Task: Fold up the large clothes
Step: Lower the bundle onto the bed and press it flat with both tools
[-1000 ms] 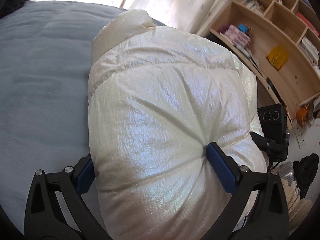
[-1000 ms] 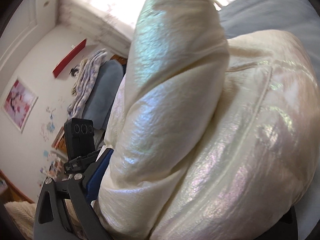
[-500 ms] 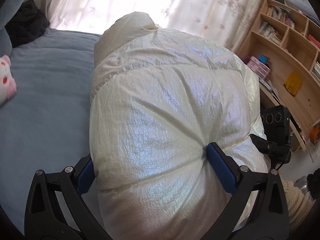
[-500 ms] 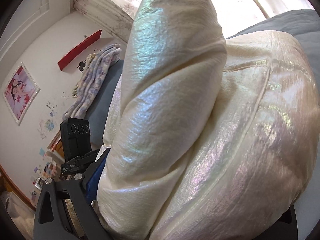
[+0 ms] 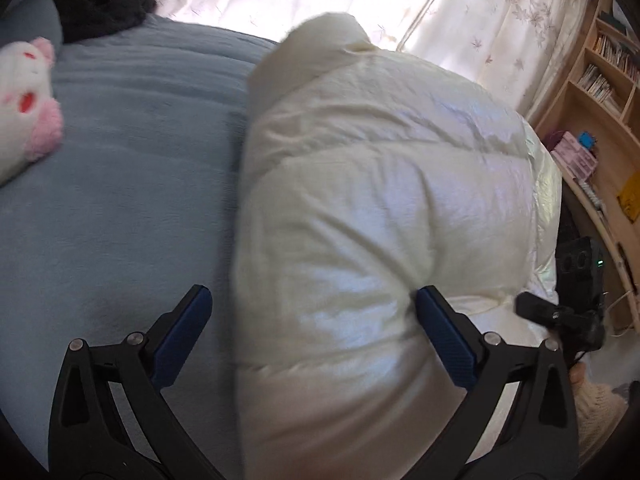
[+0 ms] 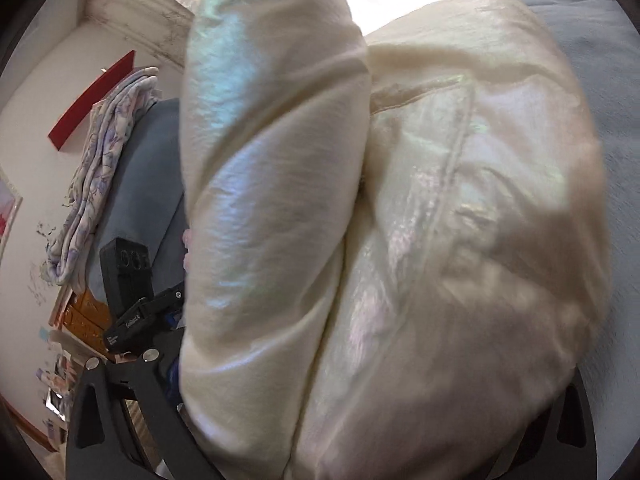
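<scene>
- puffer jacket [image 5: 380, 208]: glossy, pearly, crinkled cloth;
- bed [image 5: 120, 184]: matt, soft blue fabric;
- fingers [image 5: 444, 336]: matt blue pads;
- bookshelf [image 5: 600, 128]: pale wood

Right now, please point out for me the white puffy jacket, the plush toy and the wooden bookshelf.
white puffy jacket [image 5: 380, 208]: left wrist view, on its quilted top panel.
plush toy [image 5: 24, 108]: left wrist view, on its white face.
wooden bookshelf [image 5: 600, 120]: left wrist view, on a bare shelf board.

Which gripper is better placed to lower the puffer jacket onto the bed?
Right, probably. The right gripper has the puffer jacket bunched between its jaws. The left gripper is open, one finger over bare bed, only the other touching the jacket.
</scene>
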{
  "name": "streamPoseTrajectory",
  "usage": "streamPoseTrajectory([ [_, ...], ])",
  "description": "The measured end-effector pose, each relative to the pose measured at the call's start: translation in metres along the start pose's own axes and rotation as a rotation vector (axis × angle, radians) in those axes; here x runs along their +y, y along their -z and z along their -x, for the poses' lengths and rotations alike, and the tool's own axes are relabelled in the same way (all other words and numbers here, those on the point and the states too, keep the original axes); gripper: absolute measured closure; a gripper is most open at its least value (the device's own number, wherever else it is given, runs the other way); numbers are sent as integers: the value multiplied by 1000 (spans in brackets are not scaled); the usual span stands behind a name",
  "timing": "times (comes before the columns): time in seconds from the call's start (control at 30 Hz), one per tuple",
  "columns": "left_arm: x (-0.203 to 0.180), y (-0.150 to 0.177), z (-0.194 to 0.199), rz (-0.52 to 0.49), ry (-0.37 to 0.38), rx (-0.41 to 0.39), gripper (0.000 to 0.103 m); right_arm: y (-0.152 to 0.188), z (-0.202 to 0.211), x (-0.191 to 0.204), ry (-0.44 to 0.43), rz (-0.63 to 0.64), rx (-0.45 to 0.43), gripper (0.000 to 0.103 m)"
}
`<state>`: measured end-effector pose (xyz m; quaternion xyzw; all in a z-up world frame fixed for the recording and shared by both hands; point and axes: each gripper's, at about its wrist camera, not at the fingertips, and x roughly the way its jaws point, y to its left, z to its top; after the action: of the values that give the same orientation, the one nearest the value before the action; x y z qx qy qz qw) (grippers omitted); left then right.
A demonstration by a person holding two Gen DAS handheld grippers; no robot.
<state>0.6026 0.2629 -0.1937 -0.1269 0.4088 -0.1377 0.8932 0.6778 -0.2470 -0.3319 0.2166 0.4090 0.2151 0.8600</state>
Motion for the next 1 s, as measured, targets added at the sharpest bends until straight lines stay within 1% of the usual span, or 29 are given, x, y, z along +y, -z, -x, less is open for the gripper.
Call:
streamPoseTrajectory([
  [0.03,0,-1,5,-7,-27,-12,2,0,11,4,30,23,-2,1],
  [0.07,-7,8,15,-20,-48,-28,2,6,30,11,51,41,-2,1],
  [0.17,-29,8,54,-70,-88,-103,3,10,65,26,144,85,-8,1],
  [0.2,-41,5,65,-89,-98,-131,4,11,77,32,182,100,-25,1],
  [0.23,-53,6,74,-105,-104,-148,5,14,89,40,220,121,-69,1],
  [0.27,-69,4,78,-125,-119,-161,11,16,99,52,284,154,-111,1],
  [0.3,-90,3,79,-144,-140,-163,19,17,106,61,351,181,-144,1],
  [0.33,-105,6,81,-158,-149,-159,23,20,111,67,375,194,-171,9],
  [0.37,-115,7,81,-171,-158,-151,31,19,114,79,378,215,-201,24],
  [0.4,-139,10,68,-186,-174,-135,36,23,113,90,389,239,-212,31],
  [0.43,-157,23,62,-206,-190,-121,38,28,107,107,399,254,-210,41],
  [0.47,-173,33,58,-225,-204,-115,42,16,83,130,402,261,-202,51],
  [0.5,-187,34,48,-243,-222,-113,45,8,67,147,395,258,-194,55],
  [0.53,-196,34,39,-250,-249,-111,46,4,58,151,387,256,-188,59],
  [0.57,-197,39,32,-245,-266,-104,47,5,45,166,383,255,-188,59],
  [0.6,-198,38,21,-227,-284,-88,48,1,34,169,391,256,-188,59],
  [0.63,-196,42,12,-209,-300,-67,48,-6,16,162,415,245,-172,59],
  [0.67,-189,45,0,-180,-305,-32,48,-18,-13,155,442,220,-135,59],
  [0.7,-186,46,-8,-148,-302,-20,48,-25,-21,158,464,207,-110,59],
  [0.77,-180,47,-17,-128,-309,-11,48,-24,-38,139,475,186,-93,59],
  [0.9,-185,52,-17,-143,-302,-4,48,-18,-30,136,439,171,-99,59],
  [1.0,-188,56,-5,-117,-274,4,48,-11,-16,137,421,164,-86,59],
])
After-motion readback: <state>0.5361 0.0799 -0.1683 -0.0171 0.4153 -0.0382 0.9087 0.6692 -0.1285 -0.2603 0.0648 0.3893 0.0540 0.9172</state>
